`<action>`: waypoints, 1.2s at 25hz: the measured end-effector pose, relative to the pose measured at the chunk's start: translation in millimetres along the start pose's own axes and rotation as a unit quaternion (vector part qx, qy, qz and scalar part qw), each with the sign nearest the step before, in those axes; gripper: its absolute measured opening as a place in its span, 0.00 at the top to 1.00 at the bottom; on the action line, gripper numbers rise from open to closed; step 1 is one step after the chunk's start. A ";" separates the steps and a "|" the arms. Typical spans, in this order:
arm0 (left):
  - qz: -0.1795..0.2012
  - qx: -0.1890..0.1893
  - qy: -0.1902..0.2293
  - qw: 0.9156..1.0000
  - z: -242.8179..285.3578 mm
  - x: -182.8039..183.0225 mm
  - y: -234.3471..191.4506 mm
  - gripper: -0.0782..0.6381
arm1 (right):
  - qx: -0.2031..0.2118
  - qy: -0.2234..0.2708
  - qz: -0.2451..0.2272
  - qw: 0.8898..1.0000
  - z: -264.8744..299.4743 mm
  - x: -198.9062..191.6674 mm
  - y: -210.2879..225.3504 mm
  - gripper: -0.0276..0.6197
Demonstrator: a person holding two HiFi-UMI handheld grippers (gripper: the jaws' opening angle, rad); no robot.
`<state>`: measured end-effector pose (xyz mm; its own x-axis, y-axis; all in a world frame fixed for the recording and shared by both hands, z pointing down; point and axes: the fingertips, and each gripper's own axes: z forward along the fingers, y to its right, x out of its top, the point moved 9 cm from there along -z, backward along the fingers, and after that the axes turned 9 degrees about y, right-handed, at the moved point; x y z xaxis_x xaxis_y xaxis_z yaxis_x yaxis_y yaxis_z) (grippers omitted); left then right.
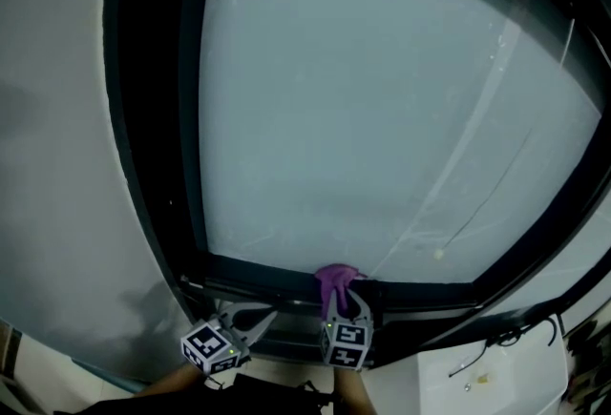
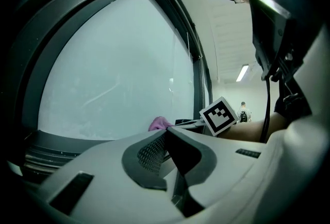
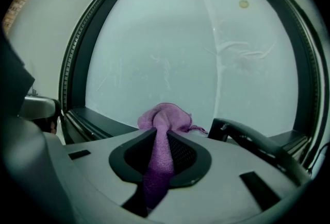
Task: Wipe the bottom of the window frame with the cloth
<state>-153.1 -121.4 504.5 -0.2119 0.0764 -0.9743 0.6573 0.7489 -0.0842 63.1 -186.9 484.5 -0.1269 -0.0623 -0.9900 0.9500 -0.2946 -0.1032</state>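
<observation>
Cloth (image 3: 164, 115), purple, is clamped in the jaws of the right gripper (image 3: 161, 140) and held at the bottom rail of the dark window frame (image 1: 258, 272), while the left gripper (image 2: 166, 134) is kept just beside it with jaws together on nothing, and a black-and-white square pattern is seen on the marker cube (image 2: 219, 115).

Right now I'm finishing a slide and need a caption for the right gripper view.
Right gripper clamps a purple cloth at the window frame's bottom rail.
</observation>
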 end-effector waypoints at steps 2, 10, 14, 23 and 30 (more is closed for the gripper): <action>0.002 -0.006 -0.001 1.000 1.2 -0.6 1.9 0.89 | -0.012 0.013 0.031 0.999 -3.5 -3.8 4.8 0.85; -0.001 -0.001 0.001 1.000 -2.6 -0.1 0.6 0.89 | -0.029 0.043 0.092 0.994 -15.7 -11.5 11.0 0.85; 0.002 -0.005 -0.005 1.000 -4.1 -1.3 3.0 0.89 | -0.053 0.074 0.113 0.989 -26.9 -18.9 13.9 0.85; 0.008 -0.001 -0.015 1.000 -1.8 -3.4 13.2 0.89 | -0.076 0.083 0.119 0.986 -41.2 -31.2 39.5 0.85; 0.016 -0.006 -0.030 0.999 11.9 -6.7 29.1 0.89 | -0.050 0.070 0.067 0.994 -46.3 -34.8 59.7 0.85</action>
<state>-124.0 -108.0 506.0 -0.1465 0.0613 -0.9873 0.6545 0.7544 -0.0502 137.5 -158.2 508.3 0.0379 0.0408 -0.9985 0.9801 -0.1965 0.0292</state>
